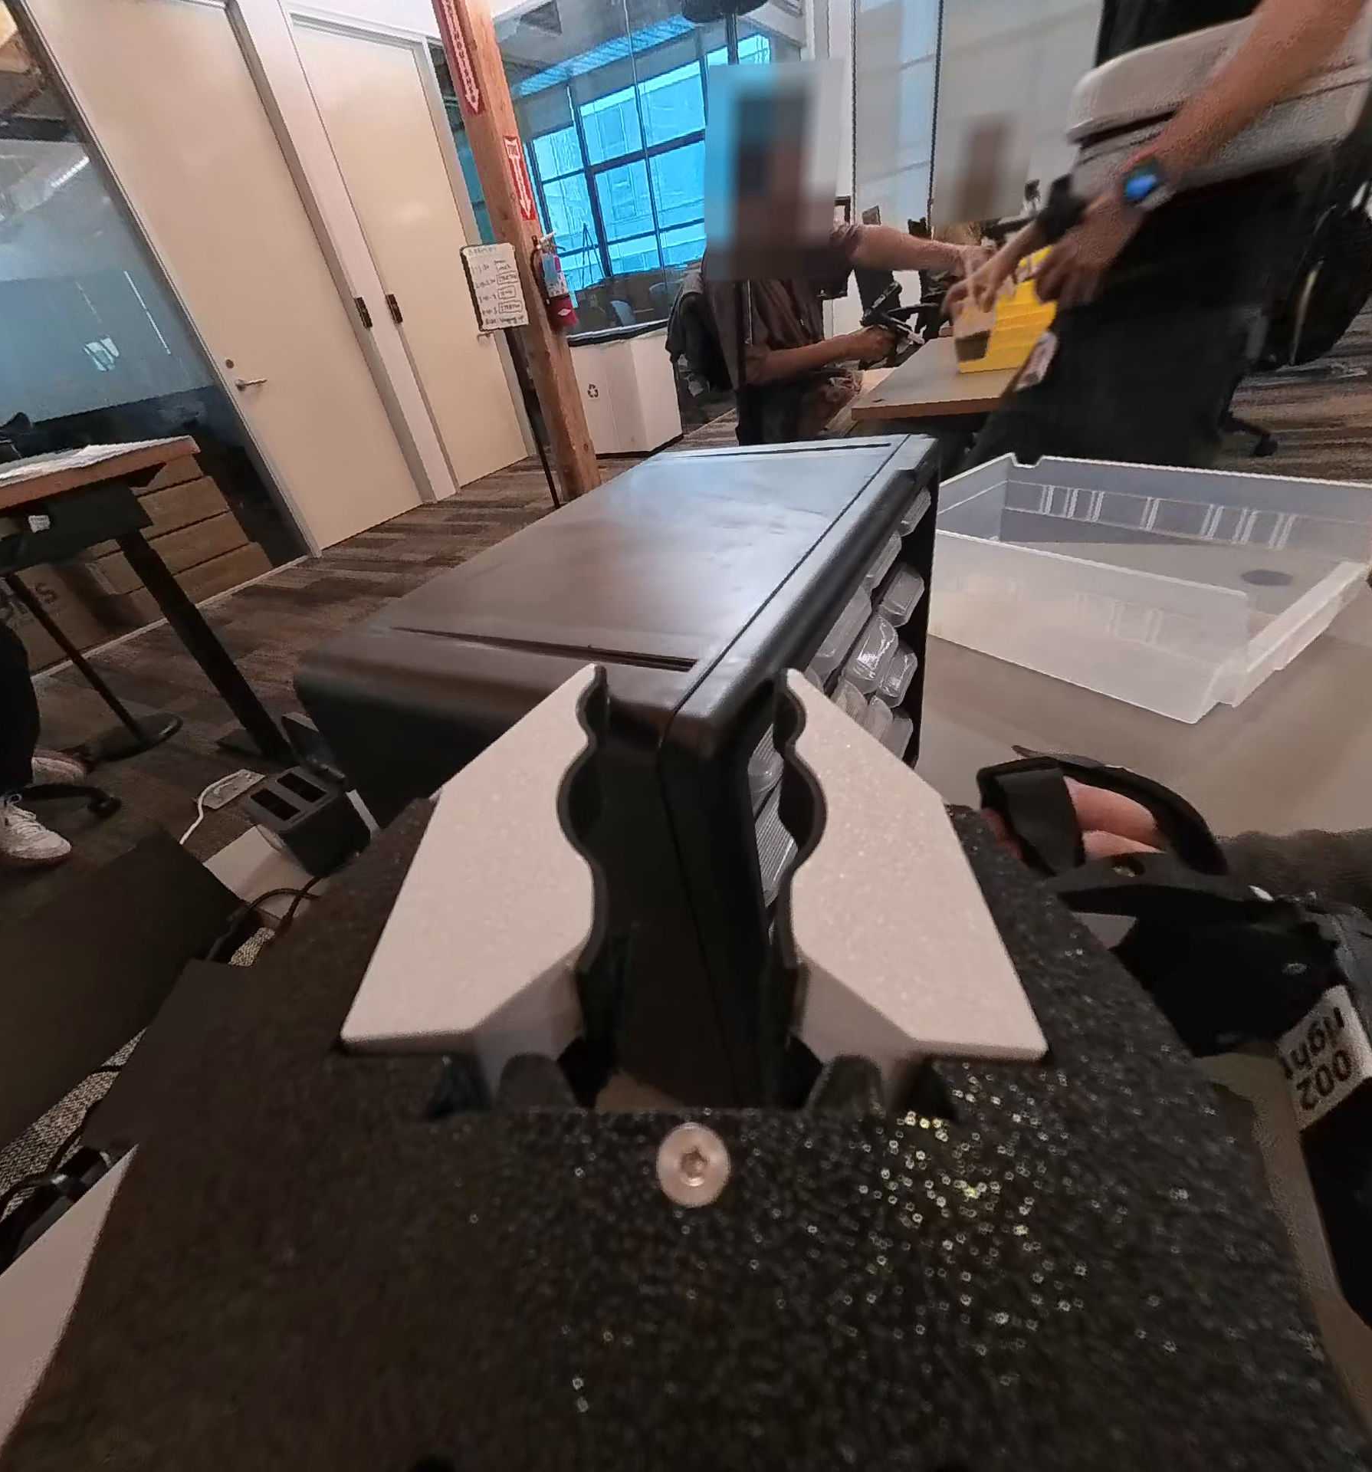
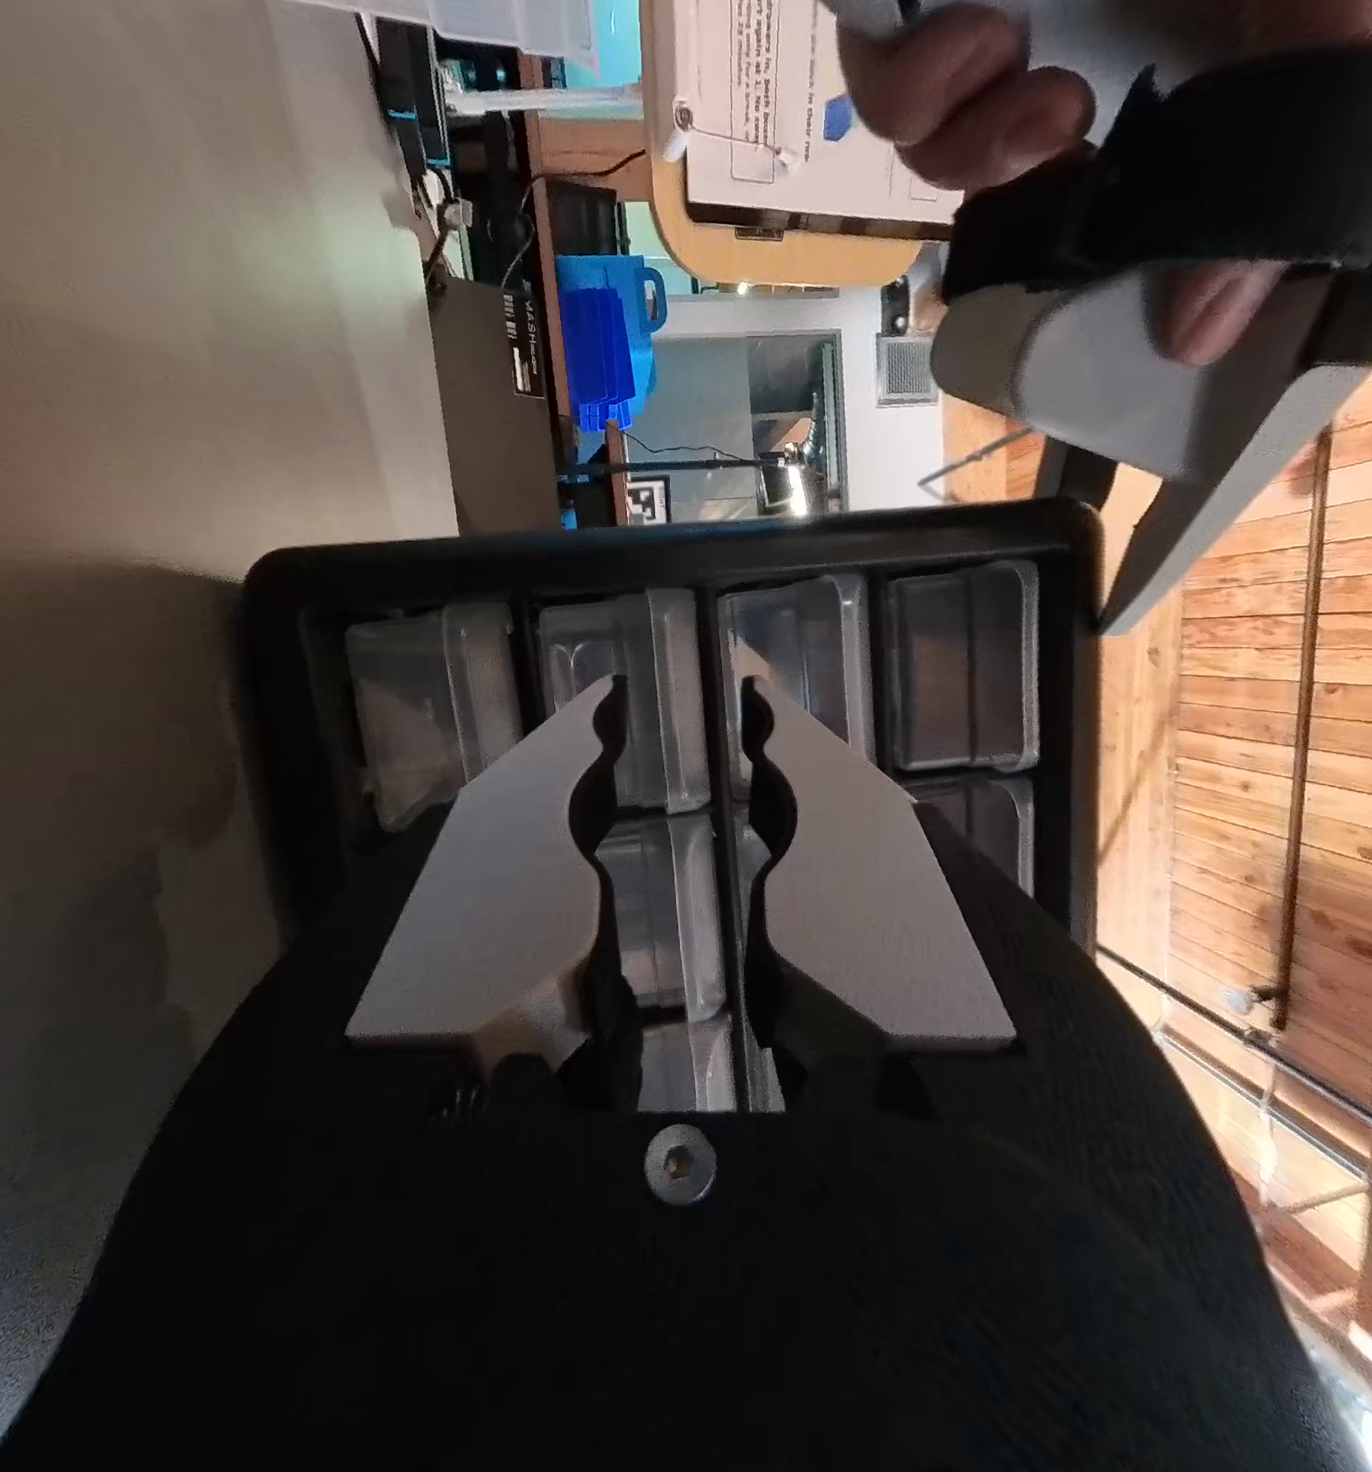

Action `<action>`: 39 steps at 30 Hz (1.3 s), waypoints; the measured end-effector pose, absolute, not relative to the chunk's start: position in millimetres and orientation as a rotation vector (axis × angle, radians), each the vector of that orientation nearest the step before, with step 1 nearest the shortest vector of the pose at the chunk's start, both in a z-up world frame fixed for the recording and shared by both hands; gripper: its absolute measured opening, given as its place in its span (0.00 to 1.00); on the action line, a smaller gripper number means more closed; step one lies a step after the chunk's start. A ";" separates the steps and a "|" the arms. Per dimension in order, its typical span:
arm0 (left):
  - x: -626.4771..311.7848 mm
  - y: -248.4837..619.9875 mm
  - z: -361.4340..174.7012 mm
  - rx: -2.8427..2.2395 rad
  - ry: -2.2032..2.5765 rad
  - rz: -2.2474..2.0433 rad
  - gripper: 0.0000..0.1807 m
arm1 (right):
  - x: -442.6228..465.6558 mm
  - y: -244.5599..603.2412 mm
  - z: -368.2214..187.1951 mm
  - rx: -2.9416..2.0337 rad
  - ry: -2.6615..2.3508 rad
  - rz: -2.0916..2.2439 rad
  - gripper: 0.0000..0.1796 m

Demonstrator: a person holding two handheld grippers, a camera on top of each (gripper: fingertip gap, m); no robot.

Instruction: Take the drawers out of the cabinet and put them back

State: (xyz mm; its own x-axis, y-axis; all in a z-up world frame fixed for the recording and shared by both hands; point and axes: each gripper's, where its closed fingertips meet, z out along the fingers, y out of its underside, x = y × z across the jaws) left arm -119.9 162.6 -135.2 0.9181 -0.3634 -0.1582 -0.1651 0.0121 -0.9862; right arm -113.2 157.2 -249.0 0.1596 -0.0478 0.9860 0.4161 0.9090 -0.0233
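Note:
The black cabinet (image 1: 667, 542) stands on a pale table (image 1: 1145, 765), its front of small clear drawers (image 1: 898, 597) turned to the right. My left gripper (image 1: 691, 693) is shut on the cabinet's near top front edge, one finger on each side of it. In the right wrist view the cabinet front (image 2: 269, 717) fills the middle, with clear drawers (image 2: 961, 677) in rows. My right gripper (image 2: 683, 689) is slightly open just in front of the drawers, its tips either side of a black divider and a drawer's raised handle (image 2: 671, 701). The left gripper's grey finger (image 2: 1129, 398) shows at the cabinet's corner.
A large clear plastic tray (image 1: 1304, 573) lies on the table beyond the cabinet. The right hand and its black gripper body (image 1: 1192, 956) are at the right. People stand at a desk with a yellow box (image 1: 1009, 334) behind. A desk (image 1: 70, 478) and floor cables (image 1: 221, 796) are at the left.

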 end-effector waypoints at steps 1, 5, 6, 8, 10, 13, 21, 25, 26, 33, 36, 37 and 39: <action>-119.9 162.7 -135.2 -1.566 0.423 -0.162 0.22 | -115.0 158.2 -249.1 -0.318 -1.379 -0.344 0.14; -120.0 162.8 -135.1 -1.565 0.423 -0.164 0.22 | -115.3 159.6 -251.8 -0.306 -1.395 -0.358 0.04; -119.9 162.8 -135.1 -1.564 0.424 -0.164 0.22 | -114.3 159.0 -251.7 -0.305 -1.396 -0.360 0.04; -120.0 163.0 -135.1 -1.563 0.424 -0.166 0.22 | -112.3 156.7 -251.6 -0.299 -1.399 -0.364 0.04; -120.1 163.0 -135.0 -1.562 0.423 -0.168 0.22 | -109.4 151.9 -251.9 -0.283 -1.398 -0.369 0.03; -120.1 163.0 -135.0 -1.561 0.424 -0.168 0.22 | -102.0 142.0 -251.8 -0.266 -1.403 -0.358 0.04; -120.1 163.0 -134.9 -1.558 0.425 -0.171 0.22 | -75.5 109.3 -254.4 -0.223 -1.426 -0.313 0.04; -120.1 163.2 -134.9 -1.557 0.424 -0.173 0.22 | -70.7 100.6 -248.0 -0.211 -1.381 -0.255 0.39; -120.1 163.2 -134.8 -1.557 0.424 -0.173 0.22 | -73.0 103.1 -249.0 -0.224 -1.384 -0.252 0.46; -120.2 163.2 -134.8 -1.557 0.424 -0.173 0.22 | -94.3 129.4 -260.8 -0.301 -1.415 -0.356 0.40; -120.2 163.2 -134.8 -1.558 0.424 -0.171 0.22 | -88.3 126.2 -259.2 -0.315 -1.411 -0.312 0.25; -120.1 163.2 -134.9 -1.558 0.424 -0.171 0.22 | -86.0 125.0 -260.6 -0.319 -1.420 -0.302 0.25; -120.1 163.2 -134.9 -1.557 0.423 -0.172 0.22 | -81.1 122.3 -262.0 -0.314 -1.429 -0.309 0.25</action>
State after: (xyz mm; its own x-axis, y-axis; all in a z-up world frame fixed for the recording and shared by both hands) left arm -120.1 163.2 -134.9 0.9166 -0.3692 -0.1536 -0.1575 0.0198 -0.9873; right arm -81.1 122.3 -262.0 0.1164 -0.0203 0.9930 0.3913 0.9199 -0.0271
